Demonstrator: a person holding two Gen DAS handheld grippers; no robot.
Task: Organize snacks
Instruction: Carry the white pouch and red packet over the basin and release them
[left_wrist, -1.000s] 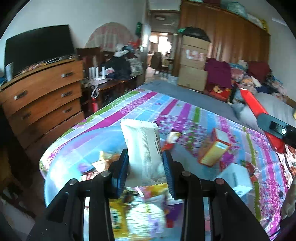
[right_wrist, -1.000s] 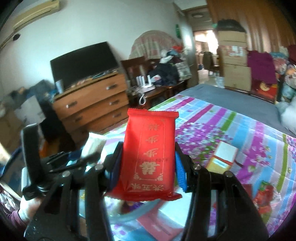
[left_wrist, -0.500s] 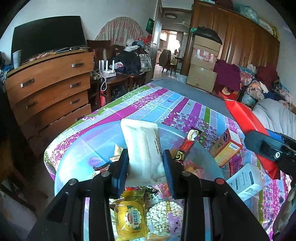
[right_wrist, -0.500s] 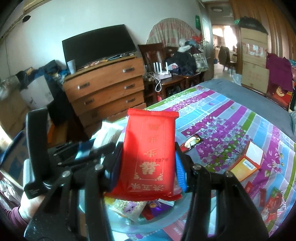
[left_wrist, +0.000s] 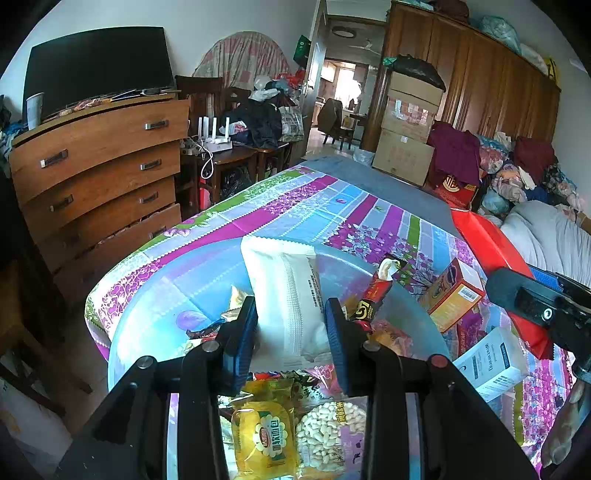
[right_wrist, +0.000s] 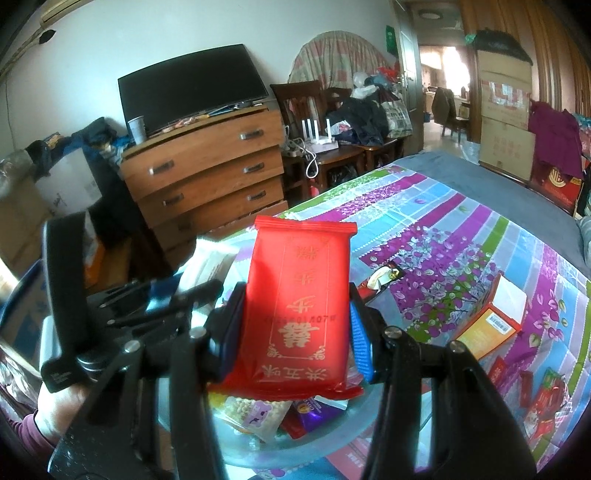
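your left gripper (left_wrist: 290, 325) pinches the soft white packet (left_wrist: 286, 291) at its lower half, your right gripper (right_wrist: 295, 325) clamps the slippery red packet (right_wrist: 299, 299), both light, just above the clear bowl (left_wrist: 155, 306) under your fingers.

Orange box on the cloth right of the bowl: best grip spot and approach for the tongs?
Grip the orange box across its narrow faces near the middle, coming from above. It lies tilted on the tablecloth, its long flat sides are exposed, and the white box crowds its near end.
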